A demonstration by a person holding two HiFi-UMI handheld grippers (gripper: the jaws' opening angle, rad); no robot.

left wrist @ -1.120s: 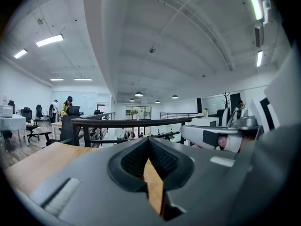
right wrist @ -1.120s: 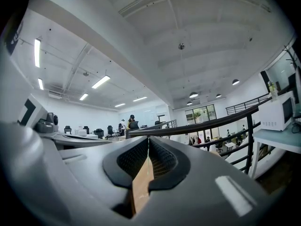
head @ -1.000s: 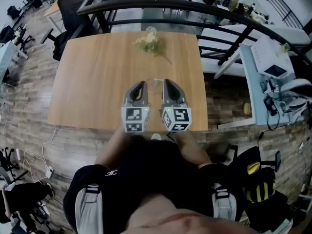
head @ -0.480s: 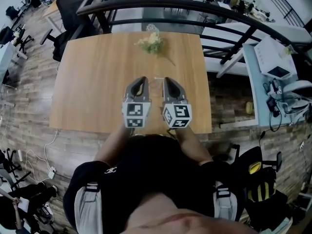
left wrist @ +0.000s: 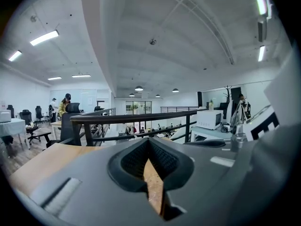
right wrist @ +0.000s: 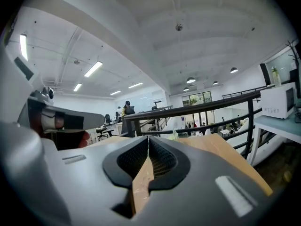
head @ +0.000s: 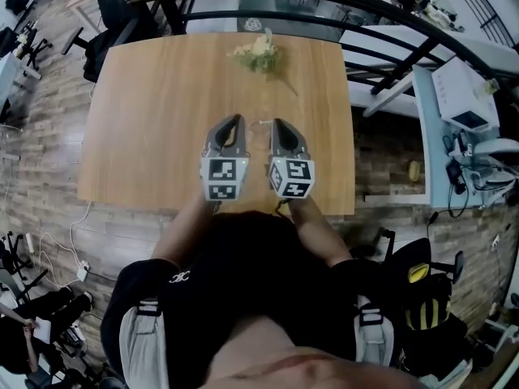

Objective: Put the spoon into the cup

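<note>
a: where are the tools?
b: both are held over the near edge of the light brown wooden bench point(head: 154, 112), side by side and pointing away from the person. the left tool point(head: 236, 120) is clenched, its tips meeting with nothing between them. the right tool point(head: 274, 123) is clenched and empty too.
a: and the spoon or the cup?
b: a small pale clear thing point(head: 261, 125) sits on the bench between the two tool tips. it's too small to tell whether that is the cup, the spoon or both.
a: any writing?
b: only black-and-white square markers on the left cube point(head: 222, 178) and the right cube point(head: 292, 178). a small white logo point(head: 180, 278) on the person's black top is too small to read.
a: anything else?
b: a pale green and yellow bunch of flowers point(head: 259, 53) lies at the bench's far edge.
</note>
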